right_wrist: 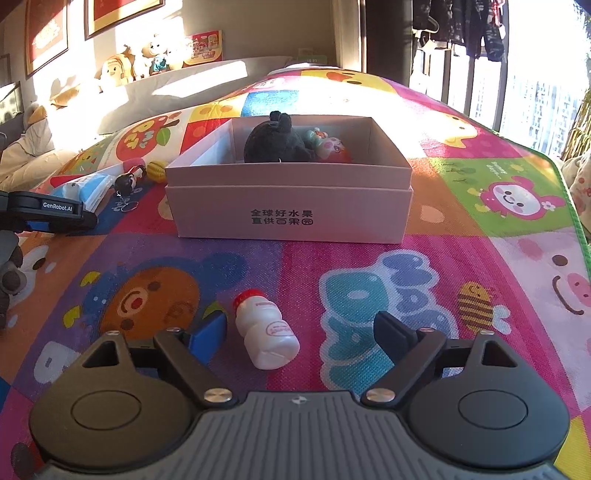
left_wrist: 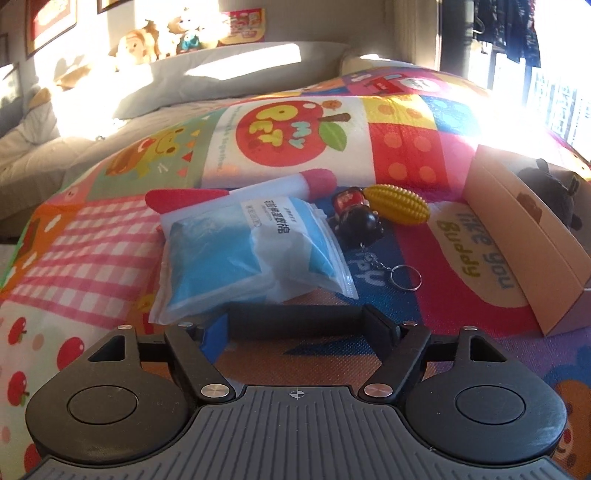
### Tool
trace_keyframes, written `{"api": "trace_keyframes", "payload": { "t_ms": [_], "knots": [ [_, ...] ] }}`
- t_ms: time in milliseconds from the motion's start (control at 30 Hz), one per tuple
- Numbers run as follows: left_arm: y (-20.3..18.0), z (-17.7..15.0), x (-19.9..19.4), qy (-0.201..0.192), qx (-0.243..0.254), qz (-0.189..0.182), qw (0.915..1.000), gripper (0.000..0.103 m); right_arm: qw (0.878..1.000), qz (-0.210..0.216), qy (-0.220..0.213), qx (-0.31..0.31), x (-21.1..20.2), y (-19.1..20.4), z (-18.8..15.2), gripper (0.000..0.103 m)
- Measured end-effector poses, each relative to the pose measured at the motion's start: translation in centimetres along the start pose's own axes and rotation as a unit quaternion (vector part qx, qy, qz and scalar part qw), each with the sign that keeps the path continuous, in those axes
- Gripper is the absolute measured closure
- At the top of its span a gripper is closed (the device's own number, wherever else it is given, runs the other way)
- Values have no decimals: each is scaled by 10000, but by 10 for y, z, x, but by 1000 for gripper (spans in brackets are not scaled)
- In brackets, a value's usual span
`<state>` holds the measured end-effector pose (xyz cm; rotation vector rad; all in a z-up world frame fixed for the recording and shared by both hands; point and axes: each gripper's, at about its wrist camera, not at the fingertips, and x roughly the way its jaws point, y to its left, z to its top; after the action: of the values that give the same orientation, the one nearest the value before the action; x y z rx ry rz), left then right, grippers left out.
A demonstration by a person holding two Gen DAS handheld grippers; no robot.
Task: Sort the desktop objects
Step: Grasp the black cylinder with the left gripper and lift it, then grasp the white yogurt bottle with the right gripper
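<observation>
Home: sofa, plush toys, cartoon playmat, hanging clothes.

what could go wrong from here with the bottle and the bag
1. The small bottle lies on its side between the open right gripper; round, it may roll away as the fingers close.
2. The plastic bag ahead of the open left gripper looks slick and floppy; a pinch could slip.

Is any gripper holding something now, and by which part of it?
Nothing is held. The right gripper is open around the lying white bottle without pressing it. The left gripper is open, just short of the plastic bag.
</observation>
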<state>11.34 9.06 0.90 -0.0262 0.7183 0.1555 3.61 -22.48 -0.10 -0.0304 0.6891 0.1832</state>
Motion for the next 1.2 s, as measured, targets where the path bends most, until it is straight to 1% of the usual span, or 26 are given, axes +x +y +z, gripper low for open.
{"api": "trace_keyframes", "payload": {
  "t_ms": [67, 133, 233, 300, 400, 467, 500, 533, 600, 700, 767, 867, 900, 933, 1000, 1133, 1200],
  "knots": [
    [-2, -2, -6, 19, 19, -56, 10000, 23, 10000, 19, 14, 14, 1, 0, 0, 15],
    [-8, -8, -19, -17, 36, -237, 9997, 23, 10000, 41, 4, 20, 1, -1, 0, 15],
    [-31, -22, -49, -54, 256, -759, 9968, 23, 10000, 59, -50, 25, -1, -1, 0, 15],
    [-52, -35, -72, -74, 498, -1212, 9913, 23, 9998, 98, -156, -9, -4, -1, -2, 15],
    [-79, -55, -98, -44, 890, -1672, 9819, 23, 9988, 128, -413, -234, -15, 3, -3, 15],
    [-94, -68, -109, 21, 1100, -1893, 9757, 23, 9977, 151, -426, -510, -20, 8, -4, 23],
    [-99, -74, -111, 60, 1169, -1949, 9738, 23, 9972, 178, -371, -619, -21, 9, -3, 38],
    [-103, -79, -112, 101, 1222, -1982, 9725, 23, 9969, 193, -293, -702, -21, 10, -3, 52],
    [-108, -87, -112, 171, 1264, -1996, 9715, 23, 9954, 175, -136, -930, -21, 11, -3, 59],
    [-108, -92, -110, 151, 1239, -1960, 9726, 22, 9912, 19, -62, -1324, -24, 10, -7, 59],
    [-108, -93, -110, 138, 1216, -1977, 9726, 20, 9880, -160, -94, -1536, -27, 7, -10, 59],
    [-111, -97, -110, 74, 1297, -1971, 9717, 16, 9844, -595, -130, -1650, -28, 1, -11, 59],
    [-112, -98, -110, 43, 1356, -1948, 9714, 14, 9853, -618, -119, -1588, -28, -2, -9, 58],
    [-114, -99, -111, 17, 1412, -1919, 9712, 14, 9880, -509, -127, -1450, -29, -6, -7, 57],
    [-115, -101, -111, 1, 1449, -1909, 9709, 13, 9918, -161, -184, -1255, -33, -9, -4, 54],
    [-112, -100, -111, 23, 1375, -1958, 9710, 13, 9912, 327, -181, -1273, -31, 1, 0, 54],
    [-111, -101, -112, 22, 1370, -1953, 9711, 13, 9914, 420, -97, -1234, -25, 4, 3, 54]
  ]
}}
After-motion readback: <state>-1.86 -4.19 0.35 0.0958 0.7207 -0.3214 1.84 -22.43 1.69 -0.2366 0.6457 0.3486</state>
